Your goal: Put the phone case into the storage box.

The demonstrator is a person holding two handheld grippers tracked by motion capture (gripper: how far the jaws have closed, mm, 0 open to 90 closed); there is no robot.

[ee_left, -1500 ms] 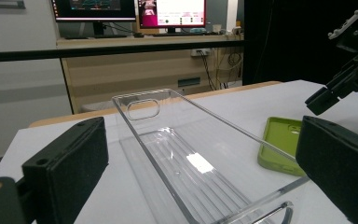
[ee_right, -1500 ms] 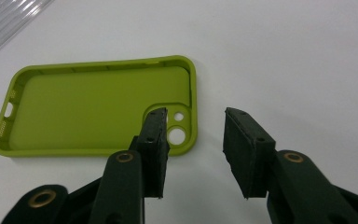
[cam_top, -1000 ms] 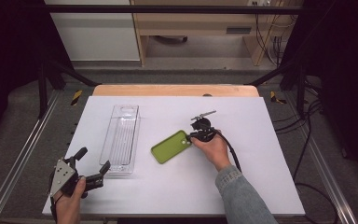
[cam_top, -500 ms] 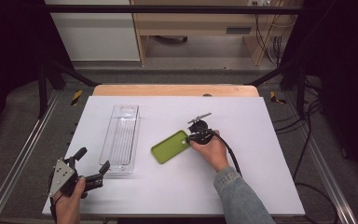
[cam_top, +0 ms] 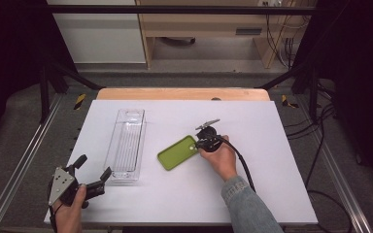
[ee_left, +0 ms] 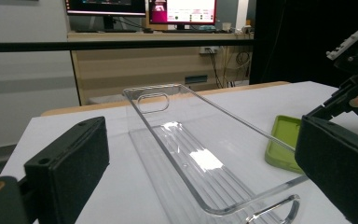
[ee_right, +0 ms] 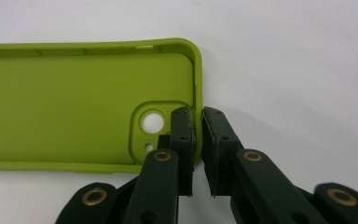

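On the white table (cam_top: 272, 194), fingers (ee_right: 186, 140) hide the green case (ee_right: 74, 107) rim.

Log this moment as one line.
right tongs: just closing, pinching green phone case end wall | left tongs: open, idle by clear tray | case flat on table

No text, label, brand or number can be read; the two lit monitor screens (ee_left: 142, 9) far beyond the jaws are too blurred.

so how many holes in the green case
2 show in the right gripper view: a big round hole in the case beside the tongs, and a tiny hole just below. More may be hidden.
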